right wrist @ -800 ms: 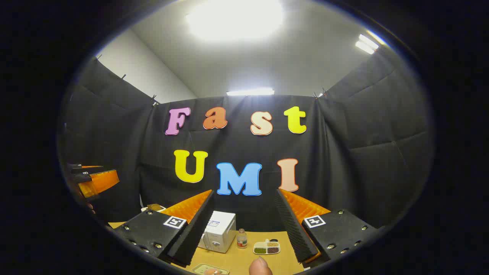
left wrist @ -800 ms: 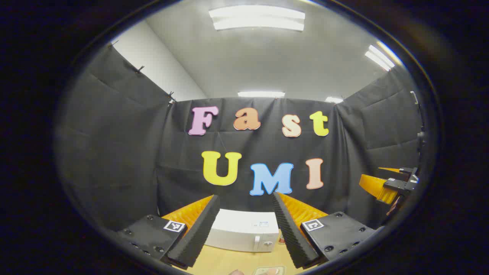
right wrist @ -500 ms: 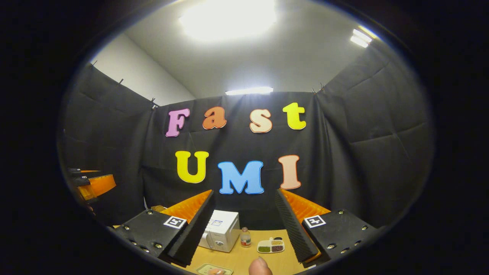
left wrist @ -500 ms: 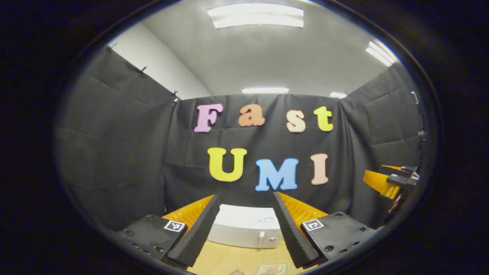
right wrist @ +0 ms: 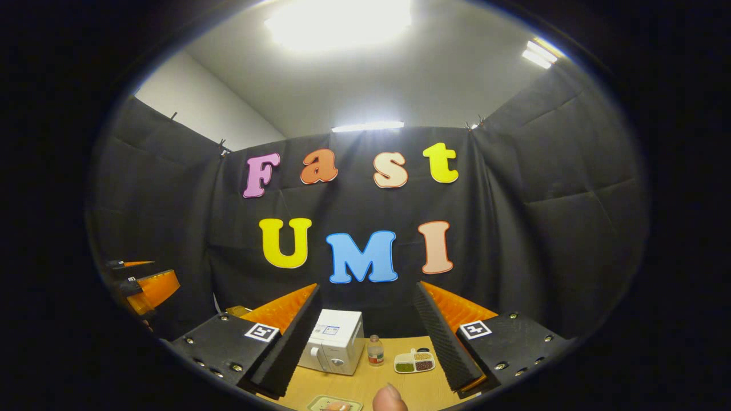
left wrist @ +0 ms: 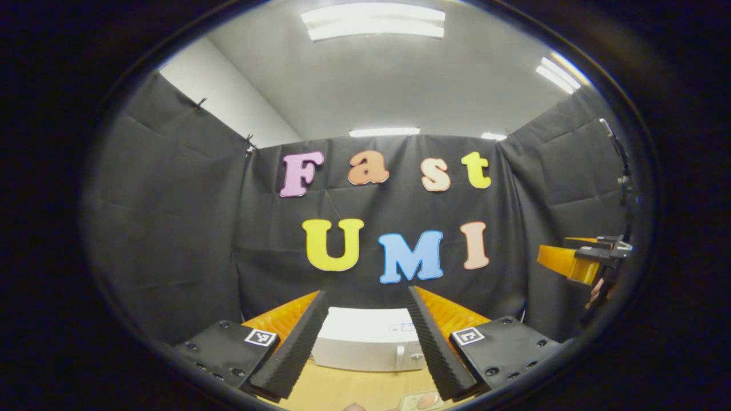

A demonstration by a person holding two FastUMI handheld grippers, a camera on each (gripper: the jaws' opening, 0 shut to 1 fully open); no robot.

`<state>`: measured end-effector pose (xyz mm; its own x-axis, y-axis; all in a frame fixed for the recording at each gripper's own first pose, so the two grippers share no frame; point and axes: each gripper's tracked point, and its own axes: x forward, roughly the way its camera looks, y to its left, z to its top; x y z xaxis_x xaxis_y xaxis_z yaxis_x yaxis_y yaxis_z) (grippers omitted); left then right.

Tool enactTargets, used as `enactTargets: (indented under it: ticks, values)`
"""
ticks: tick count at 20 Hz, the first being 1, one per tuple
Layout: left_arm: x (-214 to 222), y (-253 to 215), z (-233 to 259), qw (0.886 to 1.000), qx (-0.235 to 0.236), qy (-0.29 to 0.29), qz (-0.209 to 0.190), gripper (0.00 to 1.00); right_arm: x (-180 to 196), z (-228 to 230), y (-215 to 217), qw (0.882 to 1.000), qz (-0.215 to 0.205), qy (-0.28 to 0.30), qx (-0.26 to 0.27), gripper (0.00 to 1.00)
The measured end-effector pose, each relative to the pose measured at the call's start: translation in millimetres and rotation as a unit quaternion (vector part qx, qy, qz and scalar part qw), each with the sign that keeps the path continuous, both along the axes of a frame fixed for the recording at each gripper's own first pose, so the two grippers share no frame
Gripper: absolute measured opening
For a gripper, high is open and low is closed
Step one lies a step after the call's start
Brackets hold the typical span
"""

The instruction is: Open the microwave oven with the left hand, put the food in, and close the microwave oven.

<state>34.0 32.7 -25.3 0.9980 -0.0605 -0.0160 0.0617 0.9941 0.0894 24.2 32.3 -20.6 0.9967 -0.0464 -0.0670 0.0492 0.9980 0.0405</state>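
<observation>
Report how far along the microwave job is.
Nothing done: the microwave door looks shut. In hand: nothing; the left hand-held gripper and right hand-held gripper are open, off the table. Left: open the door, load the food tray, close.

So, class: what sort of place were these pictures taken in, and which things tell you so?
Most likely a recording booth staged as a small kitchen: black cloth walls close in a wooden table holding a white microwave oven, a small bottle and a divided food tray.
</observation>
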Motion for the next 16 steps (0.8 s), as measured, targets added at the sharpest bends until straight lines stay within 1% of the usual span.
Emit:
enactTargets:
  ticks: [2,5,7,8,11,13,16]
  values:
    - [18,-3,-10,1.000,0.007,-0.003,-0.030,0.94,7,2,9,1.000,-0.017,0.005,-0.012,0.99]
    - [49,-18,-72,0.995,-0.012,0.037,-0.086,0.94,6,-8,14,0.998,-0.055,0.020,-0.028,0.99]
    - [68,-25,-116,0.991,-0.026,0.071,-0.111,0.94,1,-22,13,0.995,-0.082,0.042,-0.044,0.99]
    - [77,-26,-137,0.989,-0.031,0.085,-0.118,0.96,-2,-29,12,0.993,-0.093,0.055,-0.056,0.99]
    - [101,-36,-204,0.983,-0.044,0.119,-0.131,0.94,-8,-37,7,0.984,-0.129,0.080,-0.093,0.99]
    - [117,-44,-252,0.979,-0.040,0.146,-0.138,0.94,-7,-43,8,0.980,-0.140,0.094,-0.110,0.96]
    - [140,-58,-314,0.972,-0.038,0.180,-0.148,0.96,3,-51,7,0.974,-0.148,0.116,-0.129,0.96]
